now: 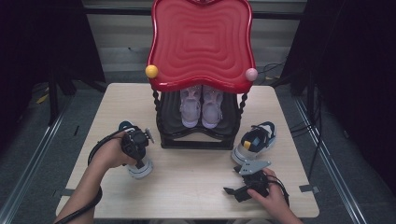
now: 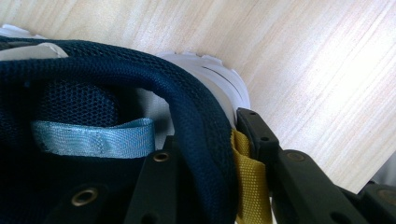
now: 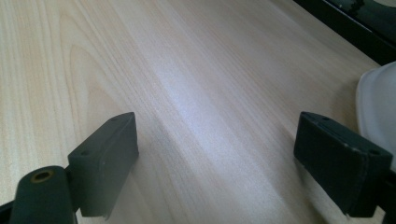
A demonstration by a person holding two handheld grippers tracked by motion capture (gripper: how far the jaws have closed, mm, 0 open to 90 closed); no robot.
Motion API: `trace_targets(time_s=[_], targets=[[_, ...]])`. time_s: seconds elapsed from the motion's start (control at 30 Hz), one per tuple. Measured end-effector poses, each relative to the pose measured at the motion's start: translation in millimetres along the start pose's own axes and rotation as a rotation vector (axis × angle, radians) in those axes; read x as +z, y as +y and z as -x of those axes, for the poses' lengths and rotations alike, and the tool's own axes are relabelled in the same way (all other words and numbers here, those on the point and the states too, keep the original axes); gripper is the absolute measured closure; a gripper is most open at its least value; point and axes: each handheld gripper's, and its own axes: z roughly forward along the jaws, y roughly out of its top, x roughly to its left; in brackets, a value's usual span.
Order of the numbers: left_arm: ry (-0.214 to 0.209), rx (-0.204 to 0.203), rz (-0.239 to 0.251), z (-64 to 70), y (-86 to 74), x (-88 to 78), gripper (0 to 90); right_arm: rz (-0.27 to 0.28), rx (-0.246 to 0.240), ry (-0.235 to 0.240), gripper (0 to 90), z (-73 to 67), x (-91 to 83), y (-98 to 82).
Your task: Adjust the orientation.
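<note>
A navy sneaker [image 1: 140, 171] with a white sole lies on the left of the wooden table [image 1: 187, 186]. My left gripper [image 1: 138, 162] comes down on its heel. In the left gripper view, one jaw sits inside the shoe and the other outside, with the left gripper [image 2: 205, 144] pinching the navy mesh collar [image 2: 187, 102] and the yellow pull tab [image 2: 250, 182]. A pale blue loop [image 2: 93, 139] lies inside the shoe. The matching sneaker [image 1: 255, 140] sits at the right. Just in front of it my right gripper [image 1: 232, 192] rests low, and the right gripper [image 3: 217, 154] is open over bare wood.
A black shoe rack [image 1: 198, 140] with a red wavy top [image 1: 201, 42] stands at the table's back middle, holding a pink-white pair of shoes [image 1: 201, 107]. A yellow ball [image 1: 151, 71] and a pink ball [image 1: 251, 74] sit at its corners. A white sole [image 3: 378, 107] edges the right gripper view.
</note>
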Motion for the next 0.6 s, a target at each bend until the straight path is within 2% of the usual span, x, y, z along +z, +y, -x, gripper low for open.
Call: trace_targets(time_s=[0.13,0.17,0.2,0.33,0.4,0.43,0.47,0.5,0.53,0.57,0.6], targets=[[0.006,0.005,-0.007,1.2,0.5,-0.1,71.8,0.000,0.000,0.000,13.2,0.1,0.0,0.0],[0.008,0.025,-0.018,-0.1,0.7,-0.8,72.2,0.000,-0.001,0.000,13.2,0.1,0.0,0.0],[0.004,0.000,-0.002,1.5,0.2,0.0,72.5,0.000,-0.001,0.000,13.2,0.1,0.0,0.0],[0.008,-0.010,0.002,1.6,-0.1,-0.6,72.8,0.000,-0.001,0.000,13.2,0.1,0.0,0.0],[0.012,0.004,-0.003,0.5,-0.3,-2.4,72.9,0.000,-0.001,0.001,13.2,0.1,0.1,0.0],[0.009,-0.023,0.013,1.8,-0.7,-2.8,72.9,0.000,-0.001,0.000,13.2,0.1,0.0,0.0],[0.015,0.007,-0.007,-0.1,-0.2,-5.5,73.0,0.000,-0.001,0.001,13.1,0.1,0.1,0.0],[0.011,-0.008,0.003,0.9,-0.5,-5.9,73.0,0.000,-0.001,0.001,13.2,0.1,0.1,0.0],[0.015,0.010,-0.004,-0.2,-0.5,-7.9,73.0,0.001,-0.001,0.001,13.1,0.1,0.1,0.0],[0.008,-0.013,0.011,1.3,-0.6,-8.5,73.1,0.000,-0.001,0.001,13.2,0.1,0.1,0.1],[0.009,-0.016,0.004,2.0,-0.8,-9.7,73.1,0.001,-0.001,0.001,13.2,0.1,0.1,0.1]])
